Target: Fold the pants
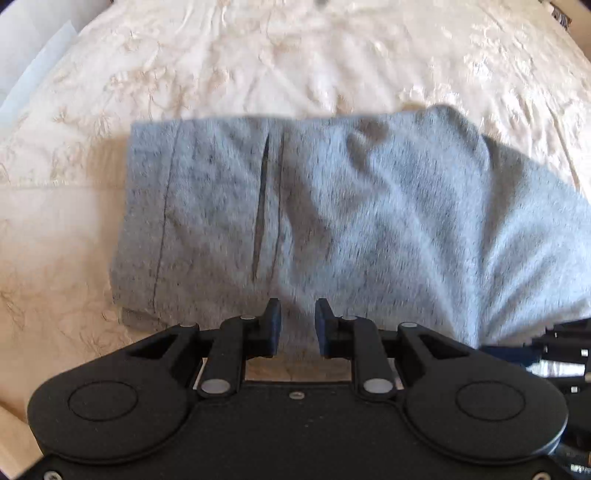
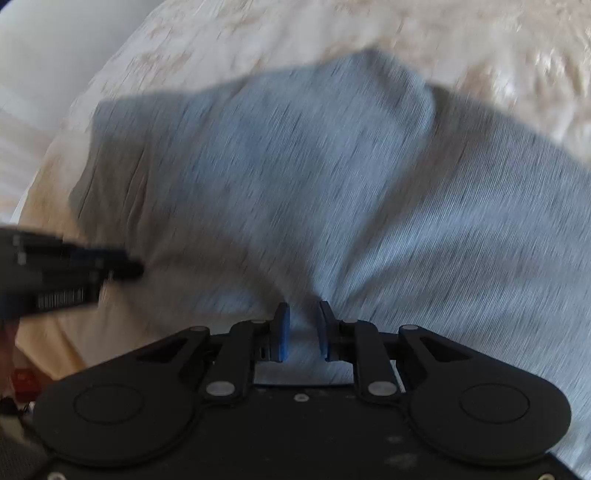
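Grey marl pants point(image 1: 332, 203) lie folded on a cream embroidered bedspread point(image 1: 258, 55), a pocket slit showing near the middle. My left gripper point(image 1: 297, 306) sits at the pants' near edge, its jaws narrowly apart with the grey cloth edge between the pads. In the right wrist view the pants point(image 2: 295, 166) are blurred. Their folds gather into my right gripper point(image 2: 304, 310), which is shut on a bunch of the cloth. The right gripper point(image 1: 517, 350) shows at the lower right of the left wrist view, and the left gripper point(image 2: 122, 266) enters the right wrist view from the left.
The bedspread point(image 2: 258, 37) stretches beyond the pants on every side. A pale strip point(image 1: 40, 62) runs along the bed's far left edge. Something dark point(image 1: 561, 18) sits at the far right corner. A small red thing point(image 2: 24, 380) lies below the bed edge.
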`<state>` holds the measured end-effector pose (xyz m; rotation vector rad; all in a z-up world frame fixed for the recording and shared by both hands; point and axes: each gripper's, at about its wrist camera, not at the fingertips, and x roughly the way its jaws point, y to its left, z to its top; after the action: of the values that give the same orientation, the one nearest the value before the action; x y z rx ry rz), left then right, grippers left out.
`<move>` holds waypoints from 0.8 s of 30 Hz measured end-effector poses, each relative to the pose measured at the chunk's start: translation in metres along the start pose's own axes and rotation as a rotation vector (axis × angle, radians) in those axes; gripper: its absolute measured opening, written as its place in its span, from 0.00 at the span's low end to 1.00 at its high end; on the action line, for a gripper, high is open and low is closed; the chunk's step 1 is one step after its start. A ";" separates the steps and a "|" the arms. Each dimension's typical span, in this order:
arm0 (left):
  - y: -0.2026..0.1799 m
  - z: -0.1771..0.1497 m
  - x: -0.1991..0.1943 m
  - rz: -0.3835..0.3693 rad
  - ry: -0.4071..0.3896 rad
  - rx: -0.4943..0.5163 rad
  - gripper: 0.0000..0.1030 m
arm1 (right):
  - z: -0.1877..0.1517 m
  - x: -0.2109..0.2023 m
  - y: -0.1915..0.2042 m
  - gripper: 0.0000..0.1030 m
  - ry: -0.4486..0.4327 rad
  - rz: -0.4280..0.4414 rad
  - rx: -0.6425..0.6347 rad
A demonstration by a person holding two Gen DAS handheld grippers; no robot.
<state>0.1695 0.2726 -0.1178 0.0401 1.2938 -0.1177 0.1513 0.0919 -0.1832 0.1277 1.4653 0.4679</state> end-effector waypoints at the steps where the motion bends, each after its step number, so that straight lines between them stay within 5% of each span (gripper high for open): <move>1: -0.003 0.006 -0.005 0.011 -0.046 0.002 0.29 | -0.007 -0.005 0.007 0.19 0.000 0.002 -0.020; 3: -0.007 0.014 -0.005 0.021 -0.090 0.006 0.29 | -0.015 -0.023 0.015 0.19 -0.069 0.001 -0.024; 7: -0.011 0.013 0.017 0.061 -0.052 0.017 0.29 | -0.013 -0.053 -0.003 0.19 -0.255 -0.067 0.164; 11: -0.002 -0.014 0.035 0.123 -0.005 0.040 0.36 | -0.022 -0.057 -0.042 0.18 -0.273 -0.265 0.275; 15: -0.005 -0.025 0.024 0.170 -0.012 0.070 0.34 | -0.079 -0.063 -0.097 0.18 -0.207 -0.484 0.399; 20: -0.037 -0.018 -0.002 0.142 -0.088 0.083 0.33 | -0.138 -0.114 -0.146 0.18 -0.300 -0.509 0.701; 24: -0.097 -0.011 -0.004 0.077 -0.124 0.173 0.33 | -0.142 -0.142 -0.160 0.19 -0.444 -0.521 0.697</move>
<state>0.1470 0.1772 -0.1135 0.2271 1.1544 -0.1636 0.0448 -0.1348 -0.1263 0.3644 1.1056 -0.4842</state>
